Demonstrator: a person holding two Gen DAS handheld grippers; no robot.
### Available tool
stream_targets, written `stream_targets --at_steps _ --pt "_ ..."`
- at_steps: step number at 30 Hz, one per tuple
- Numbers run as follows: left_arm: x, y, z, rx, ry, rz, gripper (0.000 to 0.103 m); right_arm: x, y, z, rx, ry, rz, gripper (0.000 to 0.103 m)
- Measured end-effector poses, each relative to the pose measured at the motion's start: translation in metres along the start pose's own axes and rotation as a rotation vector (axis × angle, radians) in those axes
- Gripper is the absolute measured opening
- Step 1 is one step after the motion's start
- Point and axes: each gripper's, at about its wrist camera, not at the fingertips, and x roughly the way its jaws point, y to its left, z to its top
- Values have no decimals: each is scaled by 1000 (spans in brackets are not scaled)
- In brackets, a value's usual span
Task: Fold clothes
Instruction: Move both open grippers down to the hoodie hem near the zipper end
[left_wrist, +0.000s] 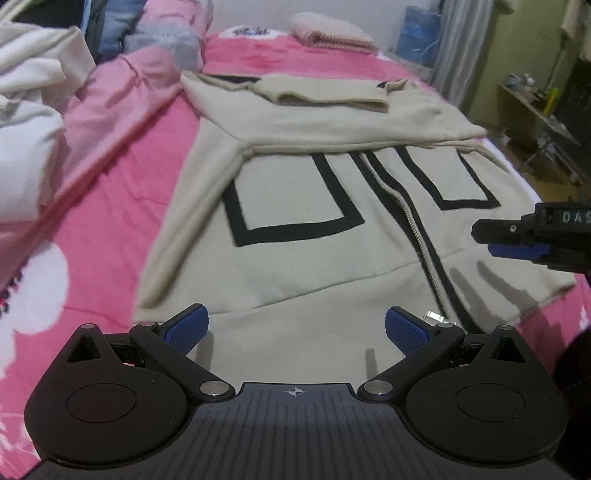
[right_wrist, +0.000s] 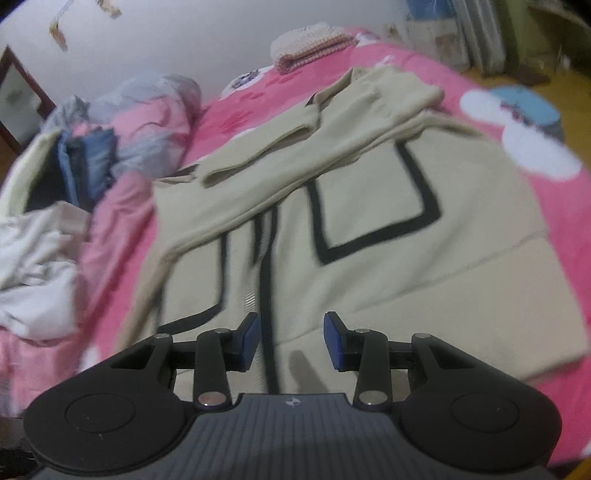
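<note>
Beige zip jacket (left_wrist: 314, 258) lies flat across the middle of the pink bedspread (left_wrist: 122, 221), both sleeves folded over the chest, black rectangle trim either side of the zipper (left_wrist: 417, 236).

Left tool (left_wrist: 296, 326) low at the jacket's hem, lower centre of its view, blue pads spread wide, holding nothing.

Right tool (right_wrist: 290, 341) above the hem beside the zipper line, jaws partly apart, nothing between them. In the left view it pokes in at right edge.

Heap of pale clothes (left_wrist: 33, 122) upper left. Folded knit (right_wrist: 310, 44) at the far end of the bed.
</note>
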Motion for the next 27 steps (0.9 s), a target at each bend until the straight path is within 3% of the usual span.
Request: stream_targets --at_steps 7,13,18,27 --pt "-22 25 -31 -31 14 -63 103 -5 11 -32 70 114 142 40" --pt "-25 46 -39 -171 -30 -80 99 0 16 -39 121 169 201 40" --pt "-20 56 -42 -224 -9 -69 86 6 9 -51 252 221 266 40" --pt "-16 73 -49 -308 32 -58 75 15 8 -64 303 270 272 41"
